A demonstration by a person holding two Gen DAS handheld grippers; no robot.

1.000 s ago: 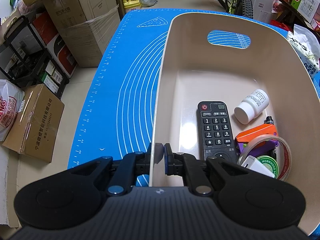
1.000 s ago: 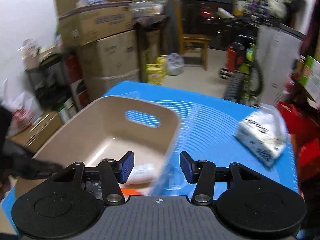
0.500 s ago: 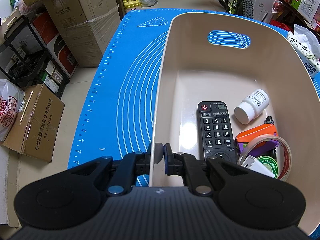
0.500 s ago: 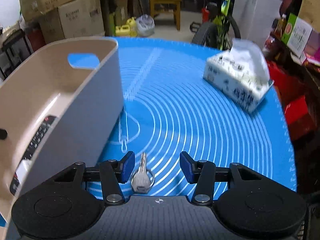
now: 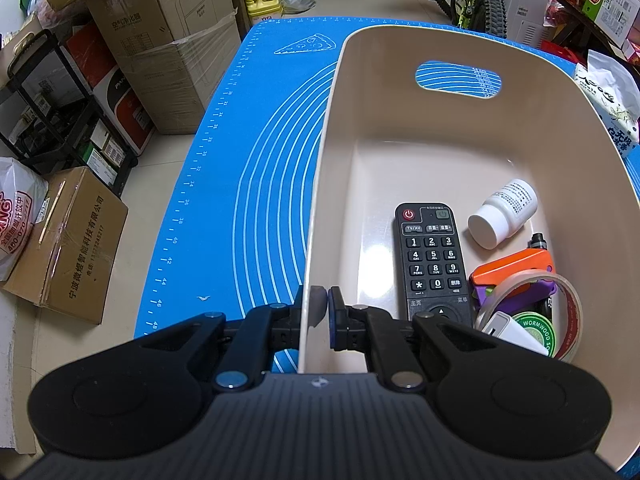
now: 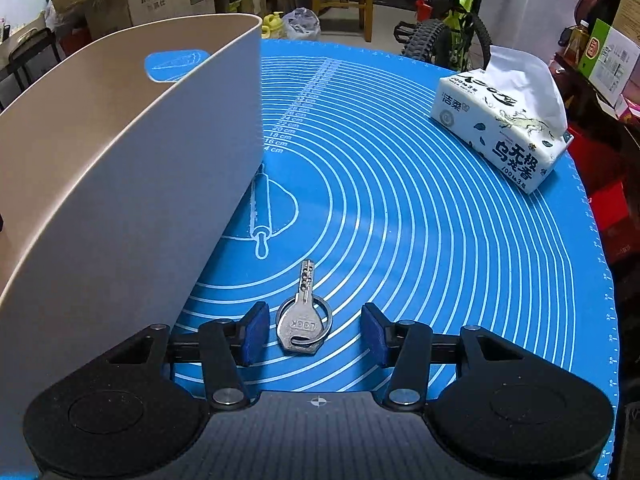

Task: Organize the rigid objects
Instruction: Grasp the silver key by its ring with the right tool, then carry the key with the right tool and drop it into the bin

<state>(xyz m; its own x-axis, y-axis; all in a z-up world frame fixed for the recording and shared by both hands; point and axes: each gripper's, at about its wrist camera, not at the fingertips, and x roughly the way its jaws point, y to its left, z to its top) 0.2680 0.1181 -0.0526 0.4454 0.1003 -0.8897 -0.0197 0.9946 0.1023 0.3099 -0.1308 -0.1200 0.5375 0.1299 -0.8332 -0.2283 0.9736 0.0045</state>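
Left wrist: left gripper (image 5: 319, 307) jaws clamped on bin (image 5: 320, 184) wall. Right gripper (image 6: 314, 330) jaws closing around key (image 6: 301, 320), untouched.

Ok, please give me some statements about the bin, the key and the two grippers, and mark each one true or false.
1. The left gripper is clamped on the wall of the beige bin. True.
2. The key lies inside the bin. False: it lies on the blue mat, outside the bin.
3. The right gripper has the key between its closing jaws, pads not touching it. True.
4. The remote control lies on the mat. False: it is in the bin.
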